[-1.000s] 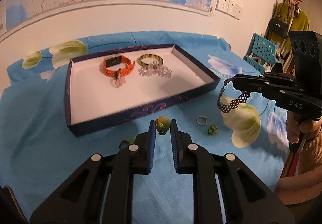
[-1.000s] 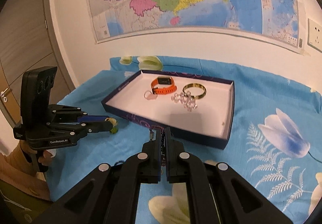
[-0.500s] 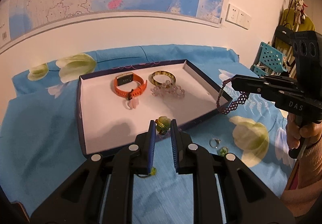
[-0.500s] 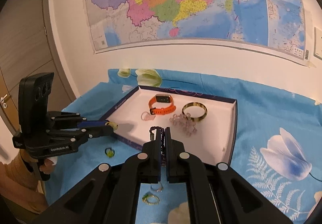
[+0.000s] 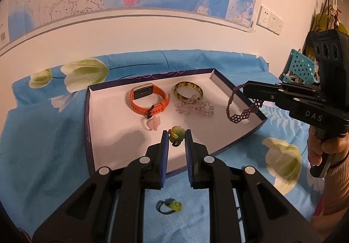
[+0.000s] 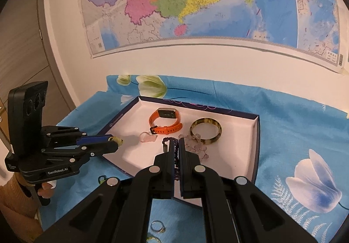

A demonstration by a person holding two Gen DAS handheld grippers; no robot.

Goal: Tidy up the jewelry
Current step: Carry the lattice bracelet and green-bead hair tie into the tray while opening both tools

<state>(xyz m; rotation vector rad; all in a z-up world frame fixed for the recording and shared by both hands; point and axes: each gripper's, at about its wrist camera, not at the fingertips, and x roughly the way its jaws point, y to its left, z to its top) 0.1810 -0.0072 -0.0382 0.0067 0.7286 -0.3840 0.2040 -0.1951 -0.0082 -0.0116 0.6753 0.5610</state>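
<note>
A dark blue tray (image 5: 87, 125) with a white floor holds an orange watch (image 5: 148, 99), a tortoiseshell bangle (image 5: 188, 90), a clear bead bracelet (image 5: 194, 107) and a pink ring (image 5: 152, 124). My left gripper (image 5: 176, 136) is shut on a green flower ring (image 5: 175, 132), held over the tray's near part. My right gripper (image 6: 178, 144) is shut on a purple beaded bracelet (image 5: 242, 109), which hangs over the tray's right side. Another green ring (image 5: 171, 205) lies on the cloth below my left gripper.
The tray sits on a blue flowered cloth (image 6: 294, 125) against a white wall with a map. Two small rings (image 6: 158, 226) lie on the cloth near my right gripper. A door (image 6: 24, 50) stands at the left, a teal crate (image 5: 302, 66) at the right.
Both grippers rose and moved forward from over the cloth to over the tray, carrying the green ring and the purple bracelet. The loose rings stayed on the cloth.
</note>
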